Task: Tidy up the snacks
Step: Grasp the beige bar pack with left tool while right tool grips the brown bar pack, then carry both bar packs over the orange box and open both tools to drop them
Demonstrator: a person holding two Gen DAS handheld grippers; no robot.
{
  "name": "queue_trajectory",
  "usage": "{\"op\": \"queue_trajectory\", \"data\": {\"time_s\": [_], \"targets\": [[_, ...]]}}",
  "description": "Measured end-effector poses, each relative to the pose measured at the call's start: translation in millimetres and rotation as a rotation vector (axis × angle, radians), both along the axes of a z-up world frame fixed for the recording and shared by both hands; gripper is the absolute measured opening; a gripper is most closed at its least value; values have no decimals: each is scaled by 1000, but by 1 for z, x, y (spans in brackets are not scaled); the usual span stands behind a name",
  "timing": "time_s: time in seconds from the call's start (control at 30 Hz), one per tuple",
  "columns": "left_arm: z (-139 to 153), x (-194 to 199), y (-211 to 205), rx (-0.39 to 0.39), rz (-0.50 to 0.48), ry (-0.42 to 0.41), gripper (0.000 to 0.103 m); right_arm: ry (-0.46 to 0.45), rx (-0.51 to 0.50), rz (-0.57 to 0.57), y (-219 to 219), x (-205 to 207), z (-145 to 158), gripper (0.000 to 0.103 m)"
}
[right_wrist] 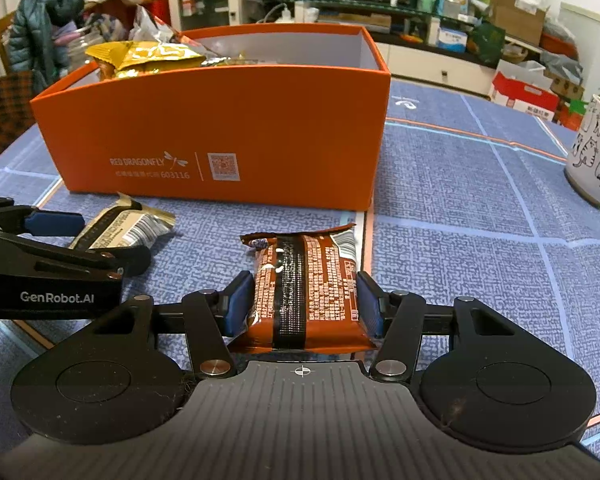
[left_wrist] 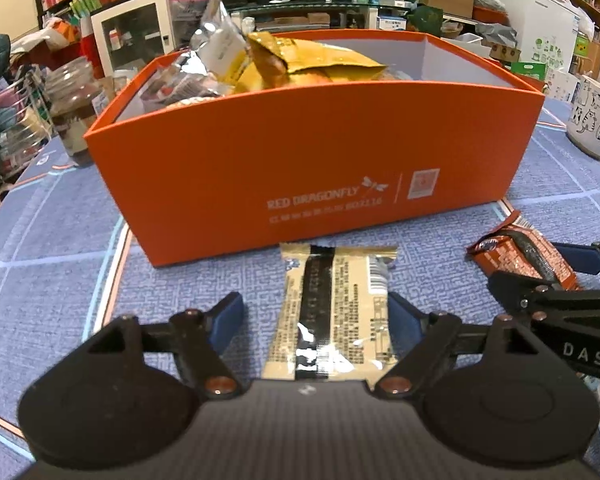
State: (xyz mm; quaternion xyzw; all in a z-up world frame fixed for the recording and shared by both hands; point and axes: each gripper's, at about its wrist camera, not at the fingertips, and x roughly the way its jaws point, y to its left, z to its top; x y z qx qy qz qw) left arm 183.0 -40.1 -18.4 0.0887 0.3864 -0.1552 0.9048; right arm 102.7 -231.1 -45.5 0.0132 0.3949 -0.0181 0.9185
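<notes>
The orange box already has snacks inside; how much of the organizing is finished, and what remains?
Done: several packets, a gold one among them, lie in the orange box.
In hand: the right gripper is closed on the brown snack bar.
Left: the beige snack bar lies on the table between the open pads of the left gripper, not gripped. Both bars are outside the box.

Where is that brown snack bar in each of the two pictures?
Left wrist view: brown snack bar at the right edge, beside the right gripper's arm.
Right wrist view: brown snack bar centre, between the right gripper pads.
Shared landmark: orange box behind it.
</notes>
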Motion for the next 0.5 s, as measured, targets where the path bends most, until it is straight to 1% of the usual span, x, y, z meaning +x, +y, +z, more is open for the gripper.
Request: {"op": "queue_trajectory", "data": {"time_s": [0.13,0.23,0.27,0.3,0.43,0.5], "targets": [[-1,-4,-1,-9,-7,-7,83,-2,1,2,0,1,0,46],[-1,-5,-5,-18,-21,-9,81,4,2,4,-1,2,0,46],[-1,-4,-6,-22,-31,-10,78,8,4,2,-1,2,1,45],[-1,-4,-8,-28,-43,-10,75,12,3,4,-2,2,2,40],[3,-7,-11,-50,-80,5,53,27,14,3,-2,2,4,39],[4,-9,-12,-49,-87,13,51,28,27,-5,-3,1,5,38]]}}
